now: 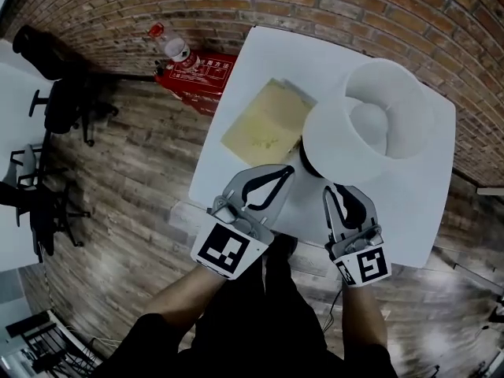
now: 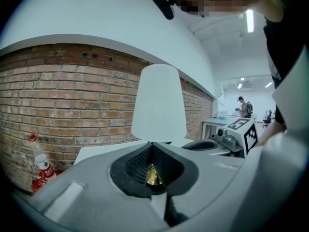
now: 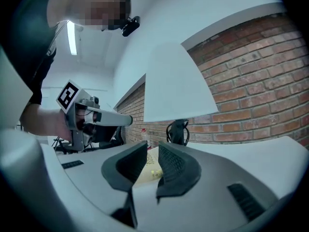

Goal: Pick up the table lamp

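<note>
The table lamp has a wide white shade (image 1: 378, 120) and a dark base (image 1: 305, 162) and stands upright on the white table (image 1: 244, 77). My left gripper (image 1: 285, 170) is just left of the base, jaws shut with their tips touching and nothing gripped. My right gripper (image 1: 340, 189) is near the front of the lamp, under the shade's edge. Its jaws are open by a narrow gap with nothing between them. In the left gripper view the shade (image 2: 159, 103) rises straight beyond the gripper (image 2: 152, 146). The right gripper view shows the shade (image 3: 176, 83) and black stem (image 3: 177, 132) past the gripper (image 3: 153, 146).
A tan envelope (image 1: 268, 120) lies flat on the table left of the lamp. On the wooden floor by the brick wall are a red box (image 1: 197, 73) and a plastic bottle (image 1: 173, 47). Black office chairs (image 1: 63, 101) stand at far left. A person (image 2: 244, 108) stands far off.
</note>
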`<action>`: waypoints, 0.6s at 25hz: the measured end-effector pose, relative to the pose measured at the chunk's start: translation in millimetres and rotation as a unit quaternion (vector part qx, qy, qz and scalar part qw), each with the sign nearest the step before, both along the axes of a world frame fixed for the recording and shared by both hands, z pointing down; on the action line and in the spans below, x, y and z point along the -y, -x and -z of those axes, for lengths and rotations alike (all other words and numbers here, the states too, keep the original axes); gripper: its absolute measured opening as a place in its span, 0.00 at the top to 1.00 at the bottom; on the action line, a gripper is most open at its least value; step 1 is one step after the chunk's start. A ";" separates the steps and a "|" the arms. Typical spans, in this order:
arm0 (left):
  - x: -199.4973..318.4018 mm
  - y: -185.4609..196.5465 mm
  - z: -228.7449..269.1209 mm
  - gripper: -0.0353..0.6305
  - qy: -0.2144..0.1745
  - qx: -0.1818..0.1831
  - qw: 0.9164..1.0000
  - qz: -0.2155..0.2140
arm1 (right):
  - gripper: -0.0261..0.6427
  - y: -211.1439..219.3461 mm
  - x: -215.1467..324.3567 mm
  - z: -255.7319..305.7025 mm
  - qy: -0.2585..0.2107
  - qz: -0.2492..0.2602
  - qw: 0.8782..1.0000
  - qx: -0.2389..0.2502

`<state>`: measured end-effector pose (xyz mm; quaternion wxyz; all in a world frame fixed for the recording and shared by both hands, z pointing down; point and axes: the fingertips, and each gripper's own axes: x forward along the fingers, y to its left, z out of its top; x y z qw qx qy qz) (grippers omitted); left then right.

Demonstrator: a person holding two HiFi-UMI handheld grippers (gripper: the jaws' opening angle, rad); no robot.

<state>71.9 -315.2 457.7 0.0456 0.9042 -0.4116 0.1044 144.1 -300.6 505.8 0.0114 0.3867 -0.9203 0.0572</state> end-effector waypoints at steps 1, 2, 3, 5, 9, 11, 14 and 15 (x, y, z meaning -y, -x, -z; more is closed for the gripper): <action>2.5 -1.3 -4.9 0.94 0.001 -0.002 1.000 0.003 | 0.85 -0.5 4.2 -3.8 -0.004 -0.004 1.000 -0.002; 4.1 -3.6 -9.9 0.94 0.001 -0.002 1.000 0.002 | 0.83 -0.4 7.2 -8.0 -0.006 -0.007 1.000 -0.004; 5.2 -6.2 -14.8 0.94 0.000 -0.002 1.000 0.001 | 0.82 0.4 9.5 -12.3 -0.008 -0.010 1.000 -0.006; 7.2 -10.5 -23.6 0.94 -0.001 -0.004 1.000 -0.002 | 0.78 3.1 13.5 -20.3 -0.015 -0.017 1.000 -0.012; 10.5 -10.9 -34.0 0.94 -0.008 -0.010 1.000 -0.005 | 0.71 6.5 21.3 -33.2 -0.025 -0.045 0.998 -0.026; 9.9 -8.9 -41.1 0.94 -0.003 -0.008 1.000 -0.004 | 0.69 3.3 24.7 -38.3 -0.025 -0.064 0.997 -0.028; 13.7 -4.7 -50.2 0.94 0.009 -0.011 1.000 0.000 | 0.64 -2.8 37.3 -40.1 -0.032 -0.088 0.995 -0.026; 16.2 -2.5 -51.9 0.94 0.010 -0.012 1.000 0.002 | 0.62 -3.2 43.4 -39.3 -0.038 -0.093 0.995 -0.027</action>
